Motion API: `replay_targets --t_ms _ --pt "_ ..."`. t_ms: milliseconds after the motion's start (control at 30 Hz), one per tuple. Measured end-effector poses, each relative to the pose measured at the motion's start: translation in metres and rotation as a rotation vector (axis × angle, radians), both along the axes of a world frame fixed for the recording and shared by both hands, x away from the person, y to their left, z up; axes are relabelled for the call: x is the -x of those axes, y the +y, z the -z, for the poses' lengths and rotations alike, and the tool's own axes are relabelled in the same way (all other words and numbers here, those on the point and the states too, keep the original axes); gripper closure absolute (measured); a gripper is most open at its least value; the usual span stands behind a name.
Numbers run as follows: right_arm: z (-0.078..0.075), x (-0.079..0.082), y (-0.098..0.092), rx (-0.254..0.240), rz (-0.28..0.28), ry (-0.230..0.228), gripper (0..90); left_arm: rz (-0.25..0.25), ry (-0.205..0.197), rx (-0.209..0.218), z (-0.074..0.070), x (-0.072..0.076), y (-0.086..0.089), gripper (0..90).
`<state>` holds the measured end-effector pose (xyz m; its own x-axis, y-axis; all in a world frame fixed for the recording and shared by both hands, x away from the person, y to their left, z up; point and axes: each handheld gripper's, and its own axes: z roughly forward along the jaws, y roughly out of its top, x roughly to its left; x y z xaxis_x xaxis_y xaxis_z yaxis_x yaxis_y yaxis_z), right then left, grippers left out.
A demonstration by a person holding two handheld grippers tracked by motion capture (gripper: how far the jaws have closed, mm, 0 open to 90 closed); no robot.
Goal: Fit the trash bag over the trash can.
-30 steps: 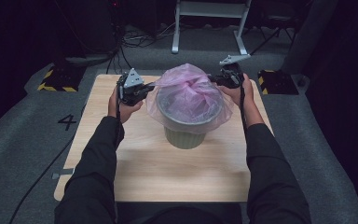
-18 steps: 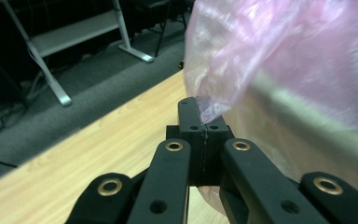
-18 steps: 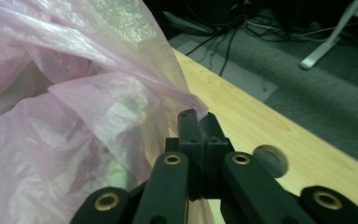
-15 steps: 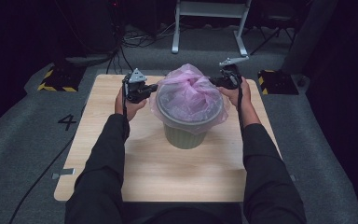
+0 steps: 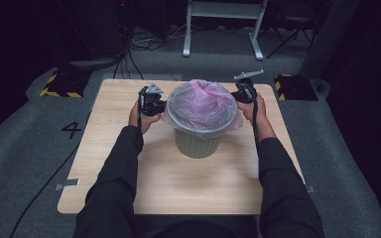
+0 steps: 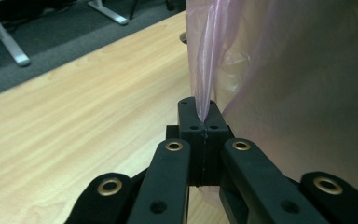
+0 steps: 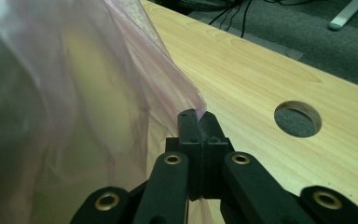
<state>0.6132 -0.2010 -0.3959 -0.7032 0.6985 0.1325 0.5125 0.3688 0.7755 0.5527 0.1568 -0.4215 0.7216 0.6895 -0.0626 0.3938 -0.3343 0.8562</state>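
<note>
Thin liner, tight pinch on both sides: mind the tear as you seat the bag over the bin's rim.

You have the pink bag [image 5: 204,101] draped over the mouth of the pale green bin [image 5: 196,143], which stands near the middle of the wooden table [image 5: 109,163]. Your left gripper [image 6: 203,122] has its jaws fully closed on a thin fold of the film at the bin's left side, and your right gripper [image 7: 198,122] is clamped the same way on the bag's edge at the right. If you pull down harder on one side, the film could likely rip at the pinch or slide off the opposite rim. The light bin could also tip or skid if you drag sideways. Near the right gripper a round hole [image 7: 298,118] opens in the tabletop.
</note>
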Motion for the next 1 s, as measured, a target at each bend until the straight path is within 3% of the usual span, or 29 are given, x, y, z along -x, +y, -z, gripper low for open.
replay_targets --t_ms 67,167,233,300,400,467,567,633,700,767,867,933,1000 --pt "0.002 0.003 -0.002 -0.004 -0.002 -0.003 90.0 0.015 -0.006 0.015 0.001 0.004 0.001 90.0" --pt "0.000 0.009 -0.007 -0.014 -0.010 -0.015 90.0 0.025 -0.027 0.002 0.000 0.013 0.005 90.0" --pt "-0.002 0.015 -0.011 -0.016 -0.017 -0.036 89.7 0.007 -0.053 -0.007 -0.002 0.020 0.009 90.0" --pt "-0.002 0.021 -0.014 -0.002 0.003 -0.056 78.3 0.008 -0.073 0.008 -0.003 0.027 0.016 90.0" --pt "-0.001 0.026 -0.024 0.002 0.019 -0.068 77.3 -0.033 -0.099 -0.003 -0.005 0.034 0.025 89.5" --pt "-0.001 0.030 -0.031 0.009 0.026 -0.080 68.7 -0.042 -0.120 0.020 -0.007 0.041 0.033 80.0" --pt "-0.003 0.037 -0.044 0.005 0.045 -0.082 54.3 -0.064 -0.136 0.018 -0.009 0.050 0.043 53.0" --pt "-0.005 0.044 -0.054 0.024 0.042 -0.106 50.4 -0.075 -0.134 0.020 -0.011 0.056 0.050 35.8" --pt "-0.007 0.052 -0.064 0.052 0.060 -0.125 44.8 -0.062 -0.144 0.033 -0.012 0.063 0.057 31.0" --pt "-0.010 0.059 -0.075 0.053 0.047 -0.126 41.5 -0.045 -0.163 0.010 -0.015 0.072 0.059 26.5" --pt "-0.015 0.072 -0.088 0.083 0.041 -0.173 36.2 -0.003 -0.195 -0.004 -0.021 0.086 0.056 23.3" --pt "-0.018 0.082 -0.091 0.052 -0.028 -0.167 30.4 0.048 -0.206 0.002 -0.025 0.095 0.050 21.6" --pt "-0.021 0.097 -0.085 0.074 -0.104 -0.206 26.4 0.078 -0.219 -0.016 -0.027 0.103 0.042 19.4"
